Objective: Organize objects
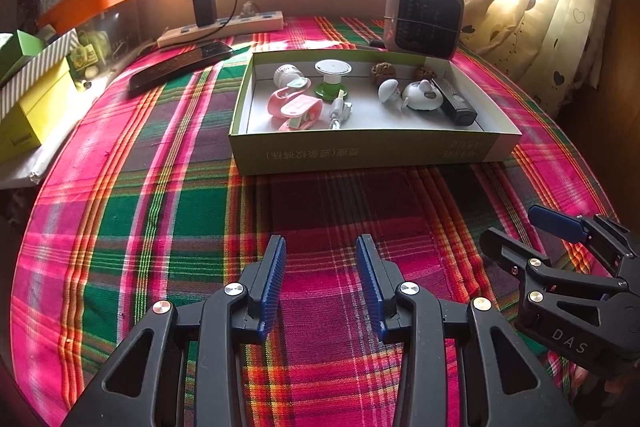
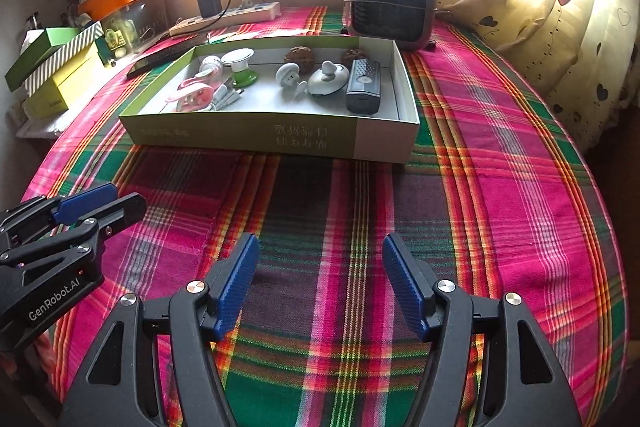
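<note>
Shallow cardboard box [image 1: 372, 151] sits on the plaid-covered surface [image 1: 160, 211], far of both tongs. Inside it: pink cable winders [image 1: 294, 105] at left, a green-based suction piece [image 1: 332, 77], white plug with cable [image 1: 340, 111], white mushroom-shaped item [image 1: 389, 90], round white gadget [image 1: 422, 97], black rectangular device [image 1: 454, 101] at right, two brown walnut-like balls [image 1: 383, 70] along the far wall.

Left tongs [image 1: 321, 279] spread, nothing between the pads, hovering over bare cloth near the camera. Right tongs [image 2: 320, 279] likewise spread and empty, just beside the left pair.

No loose small items visible on the cloth between tongs and box. Phone [image 1: 180, 65], power strip [image 1: 220, 29] and small heater [image 1: 424, 17] remain outside the box at the far side; unclear whether these belong to the task.

Judgement: gathering looks largely done, possibly finished. What may be left is tidying within the box.
</note>
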A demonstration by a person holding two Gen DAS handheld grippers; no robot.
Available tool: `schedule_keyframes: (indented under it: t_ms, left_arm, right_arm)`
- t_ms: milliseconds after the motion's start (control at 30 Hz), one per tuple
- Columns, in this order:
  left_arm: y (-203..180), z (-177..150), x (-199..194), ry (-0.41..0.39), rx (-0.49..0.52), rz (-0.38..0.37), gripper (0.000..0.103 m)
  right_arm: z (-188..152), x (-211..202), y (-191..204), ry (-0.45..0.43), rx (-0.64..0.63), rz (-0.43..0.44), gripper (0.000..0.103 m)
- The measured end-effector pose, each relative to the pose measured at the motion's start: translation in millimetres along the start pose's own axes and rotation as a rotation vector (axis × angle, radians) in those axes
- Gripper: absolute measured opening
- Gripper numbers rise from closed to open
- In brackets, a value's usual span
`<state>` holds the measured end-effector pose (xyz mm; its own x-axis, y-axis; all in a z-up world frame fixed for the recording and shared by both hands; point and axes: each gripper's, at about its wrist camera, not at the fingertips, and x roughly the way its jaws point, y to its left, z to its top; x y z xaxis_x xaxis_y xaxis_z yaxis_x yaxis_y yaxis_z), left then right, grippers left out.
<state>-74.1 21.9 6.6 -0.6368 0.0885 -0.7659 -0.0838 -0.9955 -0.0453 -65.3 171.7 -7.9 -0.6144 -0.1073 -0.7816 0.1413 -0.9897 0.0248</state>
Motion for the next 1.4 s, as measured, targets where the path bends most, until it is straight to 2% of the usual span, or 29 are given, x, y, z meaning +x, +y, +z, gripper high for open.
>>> schedule_keyframes:
  t_ms: [67,333,900,1400]
  left_arm:
    - [0.3,-2.2,3.5,0.018,-0.007,-0.005,0.035]
    - [-4.7,-4.9,3.3,0.000,0.005,0.016,0.035]
    - [-11.2,-5.5,3.6,0.000,0.032,0.031,0.042]
    - [-12.0,-5.8,3.6,0.001,0.034,0.029,0.044]
  right_arm:
    - [-0.4,-0.3,0.7,-0.002,-0.004,-0.007,0.065]
    - [-0.8,-0.3,1.6,0.002,-0.007,-0.028,0.066]
    - [-1.9,1.1,-1.1,0.013,0.011,-0.048,0.079]
    - [-1.8,1.5,-1.8,0.014,0.012,-0.048,0.081]
